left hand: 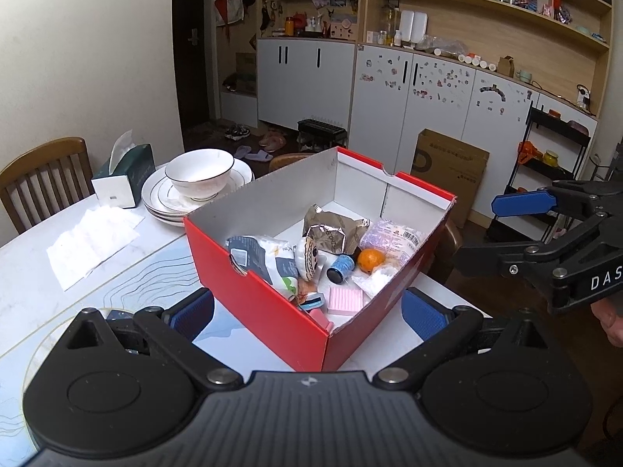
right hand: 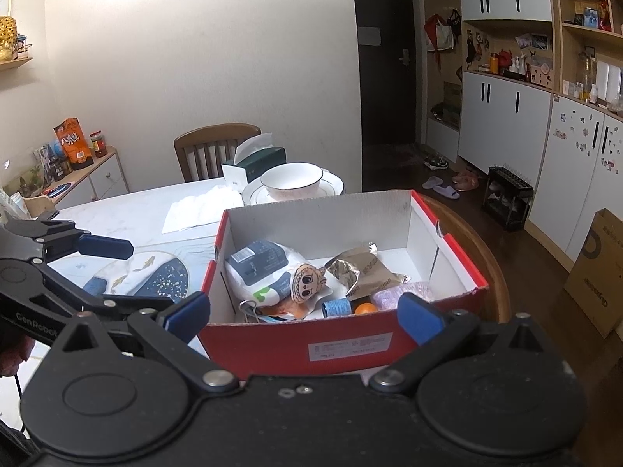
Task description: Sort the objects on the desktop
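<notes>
Left gripper (left hand: 307,311) and right gripper (right hand: 303,317), both spread wide and empty, flanking red box (left hand: 272,311) mid-frame, sorted clutter inside; possible snag: careless push sliding box off table (left hand: 35,292) edge.

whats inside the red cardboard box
The red cardboard box holds a white-grey snack bag, crumpled foil wrapper, orange, blue can and pink pad; whatever lies beneath is covered.

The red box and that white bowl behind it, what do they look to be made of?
The red box looks like cardboard: matte, red outside, white inside, with folded flaps and a cut finger notch in one wall. The white bowl looks like glazed ceramic or porcelain, judging by its glossy sheen and thin dark rim line, though glazed-looking plastic cannot be ruled out.
</notes>
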The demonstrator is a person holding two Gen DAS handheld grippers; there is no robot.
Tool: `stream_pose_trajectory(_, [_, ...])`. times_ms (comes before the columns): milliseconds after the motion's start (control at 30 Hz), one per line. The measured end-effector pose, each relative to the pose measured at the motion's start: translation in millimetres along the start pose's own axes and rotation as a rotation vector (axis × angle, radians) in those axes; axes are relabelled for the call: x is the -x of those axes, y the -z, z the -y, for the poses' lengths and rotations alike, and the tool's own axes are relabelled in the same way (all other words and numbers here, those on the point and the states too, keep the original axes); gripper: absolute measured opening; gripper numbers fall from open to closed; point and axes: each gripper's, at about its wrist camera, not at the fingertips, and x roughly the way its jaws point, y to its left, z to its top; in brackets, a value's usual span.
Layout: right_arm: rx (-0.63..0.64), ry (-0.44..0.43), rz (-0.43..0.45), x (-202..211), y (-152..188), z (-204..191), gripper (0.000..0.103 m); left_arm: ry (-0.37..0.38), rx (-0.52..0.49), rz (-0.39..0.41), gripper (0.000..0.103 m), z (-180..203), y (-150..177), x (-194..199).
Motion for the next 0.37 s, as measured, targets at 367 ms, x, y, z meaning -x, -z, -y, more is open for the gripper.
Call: stream_pose_trajectory(367, [-0.001, 0.001, -0.005, -0.9, -0.9, -2.0, 0.103, 0.015, 0.001, -0.003, 0.103, -2.2, 1.5, 1.9])
